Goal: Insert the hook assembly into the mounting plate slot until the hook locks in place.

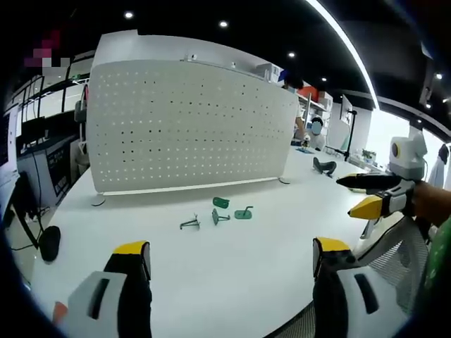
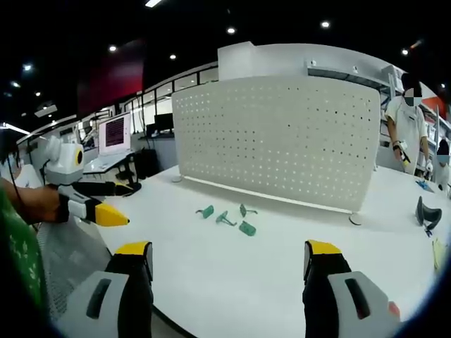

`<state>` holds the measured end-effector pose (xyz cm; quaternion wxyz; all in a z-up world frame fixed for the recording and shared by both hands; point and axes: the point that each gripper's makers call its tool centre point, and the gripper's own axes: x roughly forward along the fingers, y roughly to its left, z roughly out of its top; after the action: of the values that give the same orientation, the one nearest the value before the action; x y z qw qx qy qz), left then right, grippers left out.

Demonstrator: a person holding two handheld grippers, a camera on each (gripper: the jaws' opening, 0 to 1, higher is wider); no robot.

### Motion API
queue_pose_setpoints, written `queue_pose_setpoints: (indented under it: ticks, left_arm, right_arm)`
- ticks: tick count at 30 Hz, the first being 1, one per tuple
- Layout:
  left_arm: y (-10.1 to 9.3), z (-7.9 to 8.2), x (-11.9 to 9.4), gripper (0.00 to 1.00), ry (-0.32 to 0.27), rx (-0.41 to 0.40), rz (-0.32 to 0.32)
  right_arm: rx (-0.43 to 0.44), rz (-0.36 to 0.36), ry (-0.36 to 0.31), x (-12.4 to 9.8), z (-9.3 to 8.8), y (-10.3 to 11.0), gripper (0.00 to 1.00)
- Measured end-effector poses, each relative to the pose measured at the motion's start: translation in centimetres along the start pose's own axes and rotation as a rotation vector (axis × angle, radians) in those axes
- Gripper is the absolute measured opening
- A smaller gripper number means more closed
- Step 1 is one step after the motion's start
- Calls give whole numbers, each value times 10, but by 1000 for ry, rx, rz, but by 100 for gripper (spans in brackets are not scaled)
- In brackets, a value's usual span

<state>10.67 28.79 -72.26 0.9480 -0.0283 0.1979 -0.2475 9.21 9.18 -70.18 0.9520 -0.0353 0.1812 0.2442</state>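
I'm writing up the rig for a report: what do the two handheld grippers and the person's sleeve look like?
Each gripper has two black jaws with yellow tips and pale grey housings with dark slots: left gripper, right gripper. Seen from the side, each carries a white box on top. The sleeve is green with a pale speckled pattern.

Four green hooks lie on the white table before the pegboard.

Dark ceiling, recessed spotlights; white table; monitor.
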Motion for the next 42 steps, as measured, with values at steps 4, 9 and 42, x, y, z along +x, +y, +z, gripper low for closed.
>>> queue_pose_setpoints:
  ticks: [4, 9, 42]
  left_arm:
    - [-1, 0, 0, 98, 2, 1, -3]
    - [-1, 0, 1, 98, 2, 0, -4]
    - [-15, 8, 8, 86, 6, 26, -76]
  right_arm:
    - [0, -3, -1, 0, 0, 0, 90]
    - [-1, -5, -1, 0, 0, -1, 90]
    - [-5, -7, 7, 0, -1, -1, 88]
